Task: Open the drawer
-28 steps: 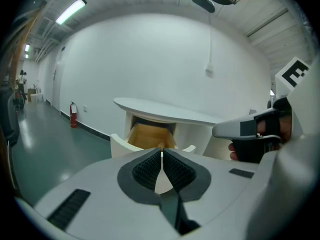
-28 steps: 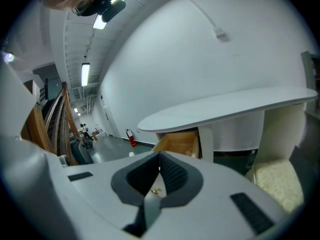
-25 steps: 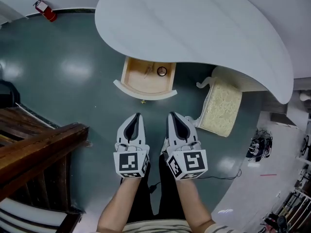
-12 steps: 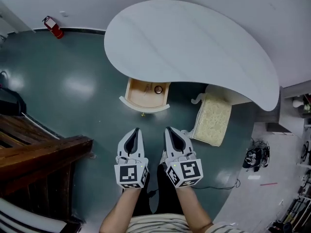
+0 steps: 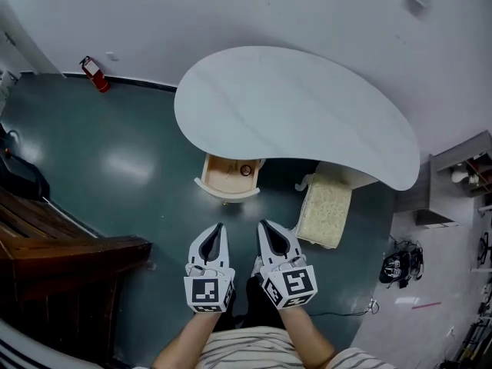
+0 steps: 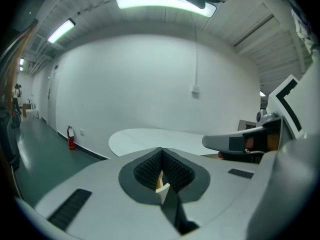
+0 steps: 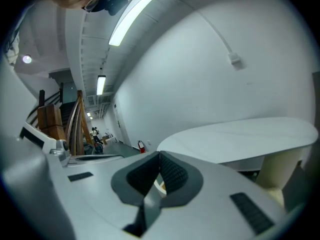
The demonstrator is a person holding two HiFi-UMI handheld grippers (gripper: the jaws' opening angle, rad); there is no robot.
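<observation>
Head view: drawer (image 5: pixel 228 178) stands pulled out from under the white table (image 5: pixel 292 114), both grippers clear of it.
Versus a second ago the whole scene has shrunk and slid up-frame: table, drawer and the cushioned stool (image 5: pixel 323 210) all read smaller, so the person looks to have stood up and backed off. The drawer's extension looks unchanged, with a small round item (image 5: pixel 245 171) inside. Left gripper (image 5: pixel 218 227) and right gripper (image 5: pixel 264 224) sit side by side, well apart from the drawer front and pointing toward it. Jaws are pressed together on both and nothing is held; each gripper view shows only a sliver of the far drawer through the pad gap. My read: the open step is done and this is retreat, no further pull needed.
</observation>
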